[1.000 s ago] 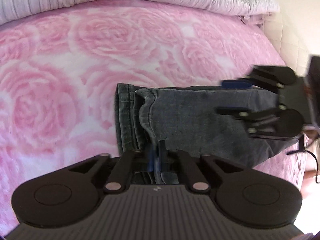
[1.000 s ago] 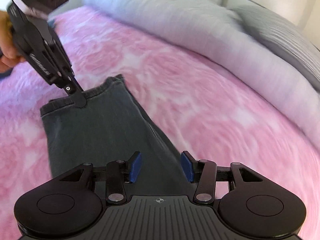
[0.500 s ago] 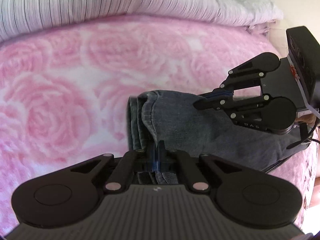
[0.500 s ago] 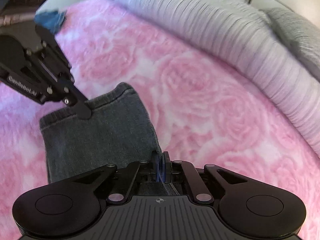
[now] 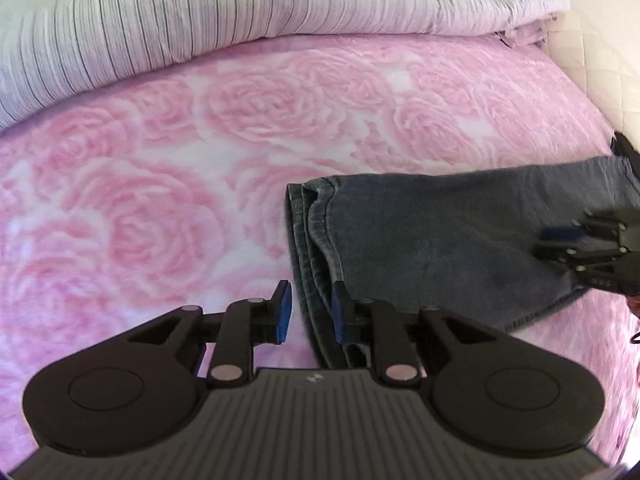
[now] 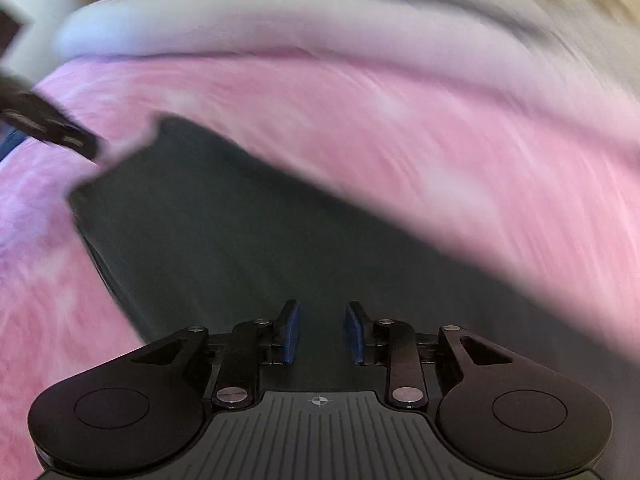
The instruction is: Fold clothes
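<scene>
Now | left gripper [image 5: 308, 312] parted | right gripper [image 6: 322, 332] parted | jeans [image 5: 440, 232] folded flat

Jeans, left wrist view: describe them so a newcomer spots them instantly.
Start from the pink rose-print blanket that covers the bed below the striped grey duvet. The jeans lie flat on it, right of centre, their folded end by the left gripper. They are the only dark denim on the pink.
</scene>
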